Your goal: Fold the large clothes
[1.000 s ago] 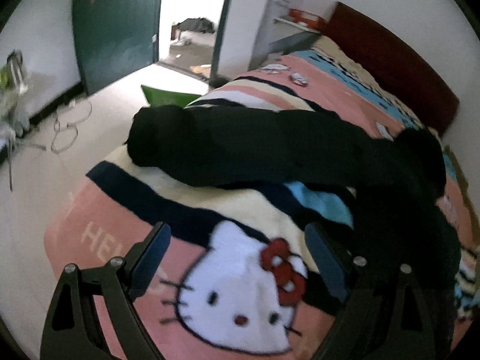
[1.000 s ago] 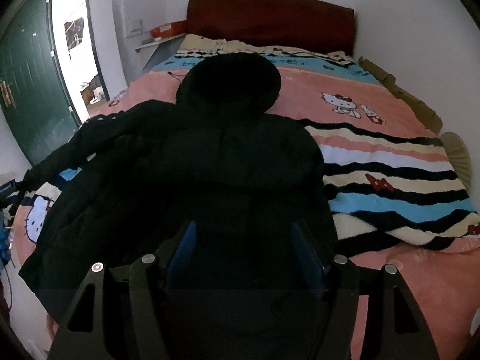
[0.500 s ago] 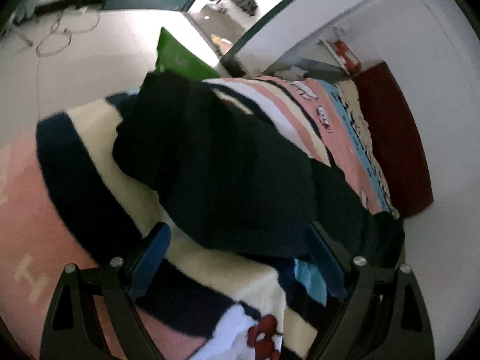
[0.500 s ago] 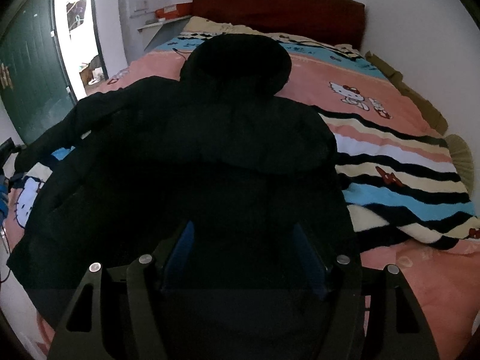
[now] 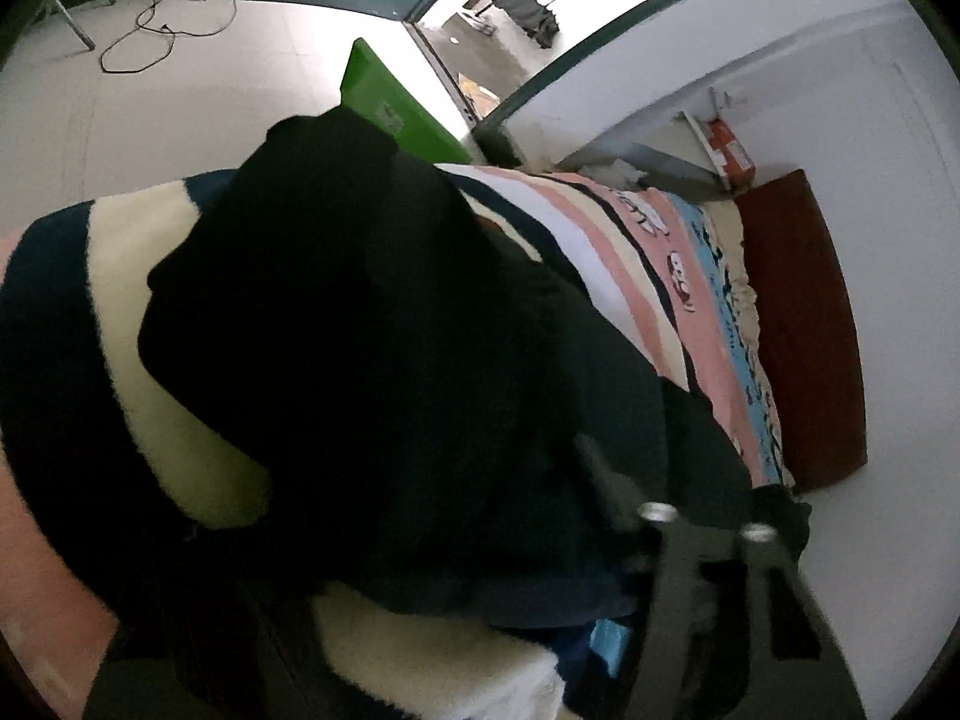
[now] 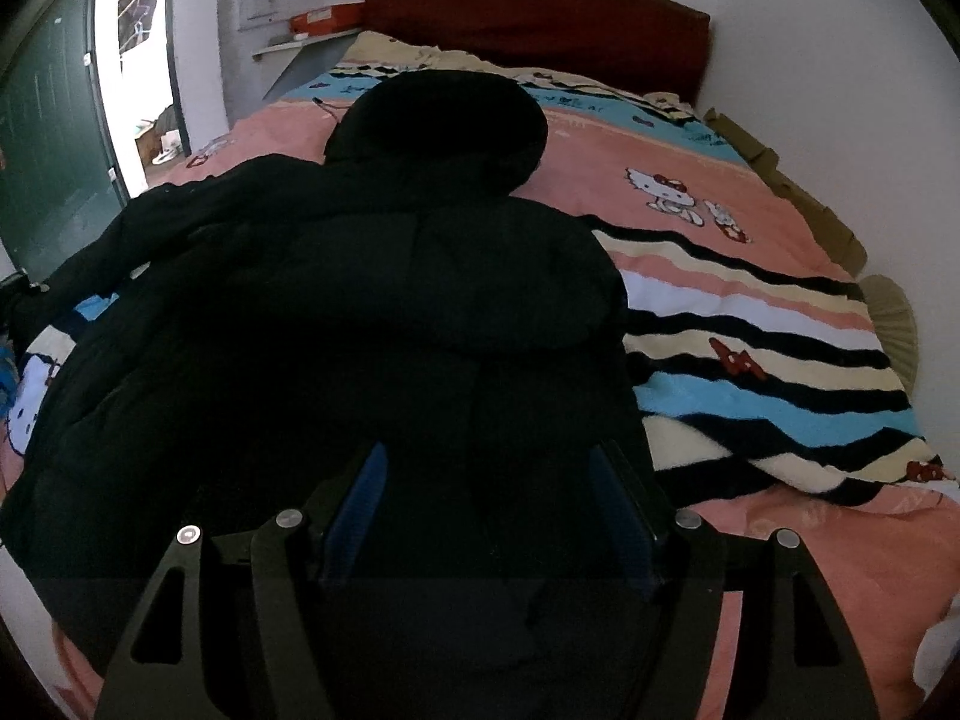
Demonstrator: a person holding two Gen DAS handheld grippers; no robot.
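bed (image 6: 780, 228), striped blanket: my left gripper (image 5: 420, 570) has pushed onto the black coat's sleeve (image 5: 360, 312), fingers' state hidden; right gripper (image 6: 489, 510) open over the hem. sleeve fold starting.

The right gripper (image 6: 486, 504) is a matte black frame: two angular arms with long triangular cut-outs, each carrying a pair of round silver screw heads (image 6: 289, 519) at its upper end. Its fingers (image 6: 360, 498) are lined with blue pads (the left one catches more light). The left gripper (image 5: 600, 546) looks like the same black build, though dim and blurred; two silver screws (image 5: 657, 511) show there.
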